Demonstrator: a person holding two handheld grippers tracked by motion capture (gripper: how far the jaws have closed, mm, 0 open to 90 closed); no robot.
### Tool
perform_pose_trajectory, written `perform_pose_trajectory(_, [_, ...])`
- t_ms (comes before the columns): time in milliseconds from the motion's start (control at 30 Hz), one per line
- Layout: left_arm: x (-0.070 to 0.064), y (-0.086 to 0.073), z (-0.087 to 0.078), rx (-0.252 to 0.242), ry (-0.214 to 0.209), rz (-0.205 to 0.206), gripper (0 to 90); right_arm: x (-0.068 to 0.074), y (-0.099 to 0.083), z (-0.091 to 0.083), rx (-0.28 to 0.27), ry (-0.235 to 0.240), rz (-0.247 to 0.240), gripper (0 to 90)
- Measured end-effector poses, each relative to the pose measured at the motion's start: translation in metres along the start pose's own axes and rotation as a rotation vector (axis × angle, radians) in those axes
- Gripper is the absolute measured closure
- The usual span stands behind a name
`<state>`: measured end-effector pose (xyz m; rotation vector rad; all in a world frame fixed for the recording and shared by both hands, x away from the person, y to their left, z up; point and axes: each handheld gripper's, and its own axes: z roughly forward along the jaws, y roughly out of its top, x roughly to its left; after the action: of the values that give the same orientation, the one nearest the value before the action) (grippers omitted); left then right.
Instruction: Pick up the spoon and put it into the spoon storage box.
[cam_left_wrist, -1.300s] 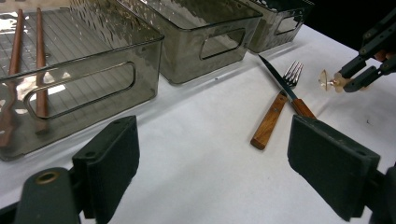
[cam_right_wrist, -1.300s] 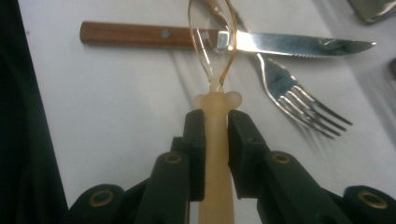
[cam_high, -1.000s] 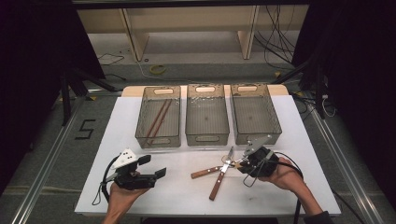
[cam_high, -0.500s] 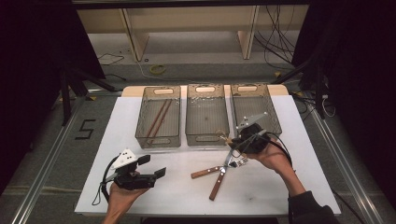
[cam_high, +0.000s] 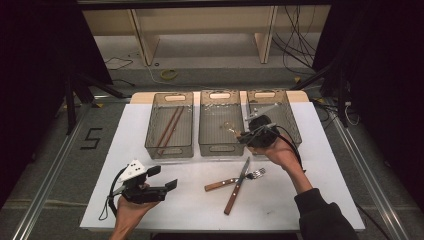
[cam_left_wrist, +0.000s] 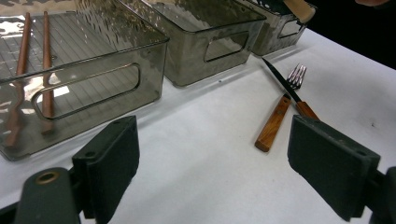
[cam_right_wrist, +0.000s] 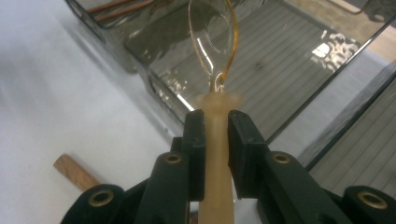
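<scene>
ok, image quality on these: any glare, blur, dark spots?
High view: room edges black, table evenly lit. Left gripper view: glare on the left bin, knife and fork sharp. Right gripper view: spoon soft, its handle blurred between the shut jaws, glare patch on the bin floor.

In your right gripper view, the spoon (cam_right_wrist: 212, 70) handle runs off the bottom edge, and the jaws cover its sides where they clamp it. In your left gripper view, the bottom edge cuts off both jaws, and the right-hand bin (cam_left_wrist: 280, 28) is cropped by the top edge.
</scene>
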<state>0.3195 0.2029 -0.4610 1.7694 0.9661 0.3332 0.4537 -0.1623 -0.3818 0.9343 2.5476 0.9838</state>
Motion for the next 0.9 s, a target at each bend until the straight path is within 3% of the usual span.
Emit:
perform_pose_trajectory(333, [0.0,0.0,0.0,0.0,-0.001,-0.001,16.3,-0.008,0.025,0.014,-0.013,-0.02,0.049,78.6])
perform_pose_trajectory(900, [0.0,0.0,0.0,-0.001,0.001,0.002,16.3,-0.019,0.043,0.033,-0.009,-0.049,0.103,78.6])
